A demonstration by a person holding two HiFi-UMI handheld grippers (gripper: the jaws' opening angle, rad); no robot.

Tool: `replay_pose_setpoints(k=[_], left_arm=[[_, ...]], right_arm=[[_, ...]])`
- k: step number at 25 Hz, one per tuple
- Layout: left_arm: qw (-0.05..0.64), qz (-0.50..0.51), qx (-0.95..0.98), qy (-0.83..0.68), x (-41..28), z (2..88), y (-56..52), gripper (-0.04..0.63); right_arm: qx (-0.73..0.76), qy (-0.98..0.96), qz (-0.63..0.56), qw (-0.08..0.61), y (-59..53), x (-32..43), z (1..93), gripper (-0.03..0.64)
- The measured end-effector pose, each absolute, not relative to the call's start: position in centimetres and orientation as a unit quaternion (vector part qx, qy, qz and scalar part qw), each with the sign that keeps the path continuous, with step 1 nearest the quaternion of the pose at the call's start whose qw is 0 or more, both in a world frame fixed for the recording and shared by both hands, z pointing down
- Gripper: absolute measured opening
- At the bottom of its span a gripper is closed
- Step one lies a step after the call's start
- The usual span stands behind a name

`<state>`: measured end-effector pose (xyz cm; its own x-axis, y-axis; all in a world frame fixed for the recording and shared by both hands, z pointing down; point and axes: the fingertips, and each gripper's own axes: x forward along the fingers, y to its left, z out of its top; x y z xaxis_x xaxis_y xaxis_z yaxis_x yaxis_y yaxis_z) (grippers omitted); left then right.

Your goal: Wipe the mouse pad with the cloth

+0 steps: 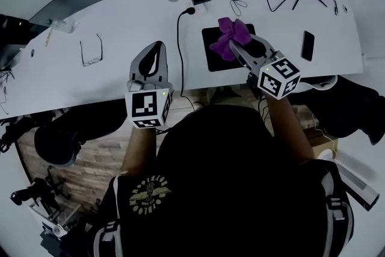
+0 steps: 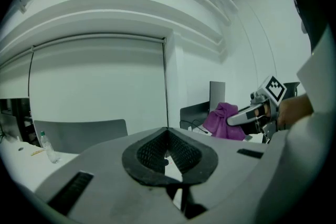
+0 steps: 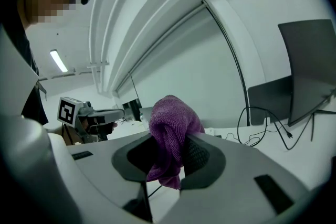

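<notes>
The white desk (image 1: pixel 120 27) fills the upper half of the head view, curving from 9 o'clock round to 3 o'clock. Below it is the person (image 1: pixel 240 189) in a dark shirt, taking up the 6 o'clock side. With the person's body as the dial's centre, the black mouse pad (image 1: pixel 213 62) lies flat on the desk at about 12 o'clock.

The right gripper (image 1: pixel 242 45) reaches out over the pad toward 12 o'clock. Its own view shows the jaws (image 3: pixel 168 157) clamped on the purple cloth (image 3: pixel 170 134), which bunches above the pads and hangs in a fold below them. In the head view the cloth (image 1: pixel 230 36) sits over the pad's far half; whether it touches the pad cannot be told.

The left gripper (image 1: pixel 155 54) is held at 10 o'clock, above the desk's near edge and well apart from the pad. Its own view shows the jaws (image 2: pixel 168 152) together at the tips with nothing between them.

A dark phone (image 1: pixel 307 45) lies at 2 o'clock, beyond the pad's right side. A pair of eyeglasses (image 1: pixel 91 51) rests at 10 o'clock, left of the left gripper. A black cable (image 1: pixel 178 45) runs between that gripper and the pad.
</notes>
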<state>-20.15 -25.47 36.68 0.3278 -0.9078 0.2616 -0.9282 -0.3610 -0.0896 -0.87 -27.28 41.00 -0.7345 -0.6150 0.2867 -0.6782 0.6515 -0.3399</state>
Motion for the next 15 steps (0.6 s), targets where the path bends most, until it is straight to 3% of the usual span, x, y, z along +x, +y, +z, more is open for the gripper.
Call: replay_pose_setpoints(k=[15], left_arm=[[0.091, 0.175, 0.803, -0.562, -17.8, 44.2, -31.1, 0.003]], right_arm=[[0.294, -0.903, 0.278, 0.142, -32.2, -3.3, 52.9, 0.109]])
